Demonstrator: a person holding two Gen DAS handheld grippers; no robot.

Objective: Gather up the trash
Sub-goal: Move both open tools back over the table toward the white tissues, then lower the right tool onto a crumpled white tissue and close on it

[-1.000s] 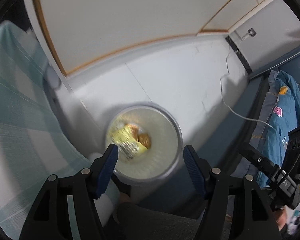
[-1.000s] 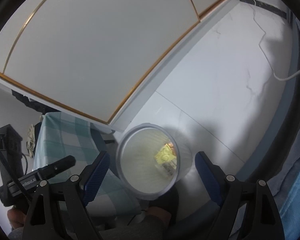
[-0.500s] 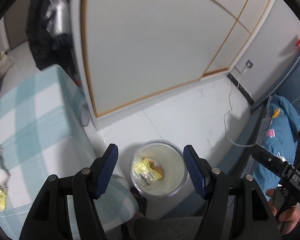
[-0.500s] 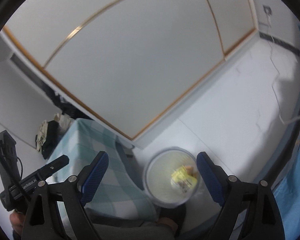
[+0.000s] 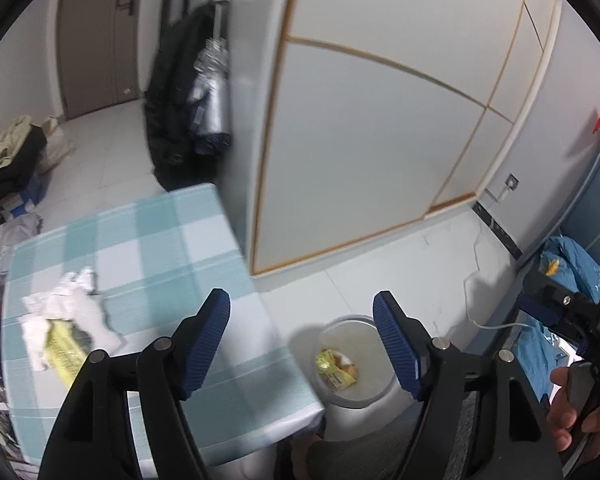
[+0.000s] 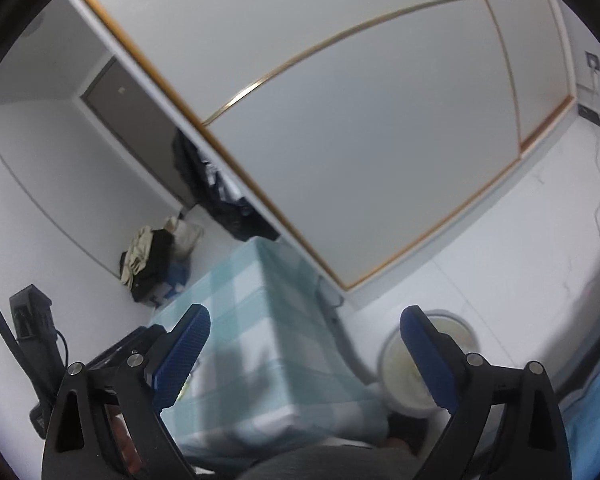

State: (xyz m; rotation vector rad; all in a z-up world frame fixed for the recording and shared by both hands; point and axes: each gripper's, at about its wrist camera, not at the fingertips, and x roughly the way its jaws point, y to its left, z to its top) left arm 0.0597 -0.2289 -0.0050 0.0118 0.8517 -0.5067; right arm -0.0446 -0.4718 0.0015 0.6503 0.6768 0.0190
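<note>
Here the left gripper (image 5: 302, 344) has its jaws opening, wide apart, with nothing between the blue pads. The right gripper (image 6: 304, 354) is likewise opening, nearly at its widest, and empty. Below them a round translucent trash bin (image 5: 354, 394) stands on the pale floor (image 5: 400, 264) just beside the corner of the worktop (image 5: 188, 248), which wears a teal checked cloth. Inside the bin lies a yellow wrapper (image 5: 334, 370). On the worktop, well apart from the bin, crumpled white tissue (image 5: 66, 300) touches a second yellow packet (image 5: 64, 350). Behind the bin rise white wardrobe panels (image 5: 380, 132) with wooden trim.
</note>
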